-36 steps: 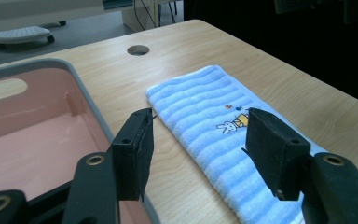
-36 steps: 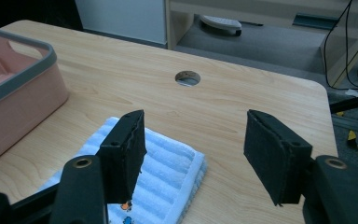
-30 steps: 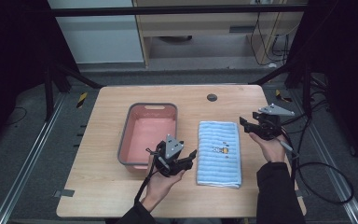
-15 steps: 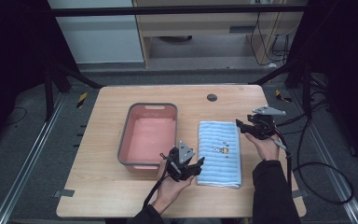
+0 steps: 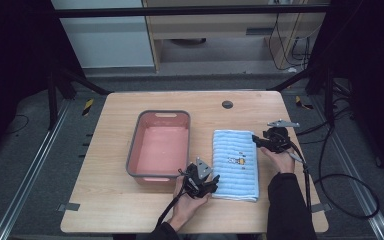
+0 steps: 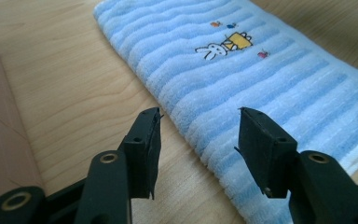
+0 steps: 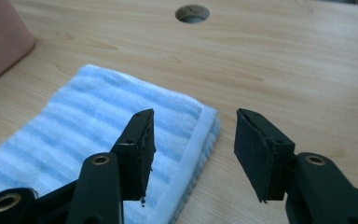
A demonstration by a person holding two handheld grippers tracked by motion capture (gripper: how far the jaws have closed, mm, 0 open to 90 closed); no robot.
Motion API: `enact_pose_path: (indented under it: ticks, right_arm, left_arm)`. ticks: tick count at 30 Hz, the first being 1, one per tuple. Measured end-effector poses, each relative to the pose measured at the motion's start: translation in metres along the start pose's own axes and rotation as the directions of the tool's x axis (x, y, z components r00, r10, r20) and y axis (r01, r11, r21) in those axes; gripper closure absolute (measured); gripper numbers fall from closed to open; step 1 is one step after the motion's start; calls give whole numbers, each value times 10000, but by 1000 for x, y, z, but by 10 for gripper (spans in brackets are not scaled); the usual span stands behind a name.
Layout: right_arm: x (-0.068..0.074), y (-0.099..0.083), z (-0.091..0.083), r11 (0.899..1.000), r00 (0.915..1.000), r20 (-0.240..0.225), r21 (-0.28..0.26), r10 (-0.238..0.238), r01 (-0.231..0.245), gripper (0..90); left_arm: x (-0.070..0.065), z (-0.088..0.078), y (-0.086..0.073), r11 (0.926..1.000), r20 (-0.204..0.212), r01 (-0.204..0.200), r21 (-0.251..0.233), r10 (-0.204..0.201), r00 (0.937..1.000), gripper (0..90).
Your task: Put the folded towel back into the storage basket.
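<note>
A folded blue-and-white striped towel (image 5: 235, 164) with a small rabbit picture lies flat on the wooden table (image 5: 110, 210), right of a pink basin (image 5: 158, 146). My left gripper (image 5: 214, 180) is open at the towel's near left corner; in the left gripper view its jaws straddle the towel's (image 6: 242, 70) long edge, low over the wood. My right gripper (image 5: 256, 139) is open at the towel's far right corner. In the right gripper view the towel's (image 7: 88, 121) white-hemmed corner lies between and just beyond the jaws.
The pink basin with a grey rim stands empty left of the towel, its wall (image 6: 0, 140) close on the left in the left gripper view. A round cable hole (image 5: 227, 104) sits near the table's far edge. Cables trail off the right side.
My left gripper has moved right from the basin's front to the towel's near left corner. My right gripper has shifted left and slightly nearer to the towel's far right corner.
</note>
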State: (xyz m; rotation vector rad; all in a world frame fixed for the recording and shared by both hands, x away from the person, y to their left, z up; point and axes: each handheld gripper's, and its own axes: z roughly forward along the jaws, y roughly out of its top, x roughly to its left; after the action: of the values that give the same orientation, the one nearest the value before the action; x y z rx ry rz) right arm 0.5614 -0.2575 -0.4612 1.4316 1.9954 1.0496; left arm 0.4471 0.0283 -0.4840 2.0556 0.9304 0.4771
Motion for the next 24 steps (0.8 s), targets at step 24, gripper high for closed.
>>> enact_pose_path:
  ticks: [24]
  right_arm:
    - [3, -25, 34, 9944, 9981, -376, 960, 488, -450, 620]
  left_arm:
    - [-3, 17, -14, 9979, 345, 375, 536, -394, 9986, 608]
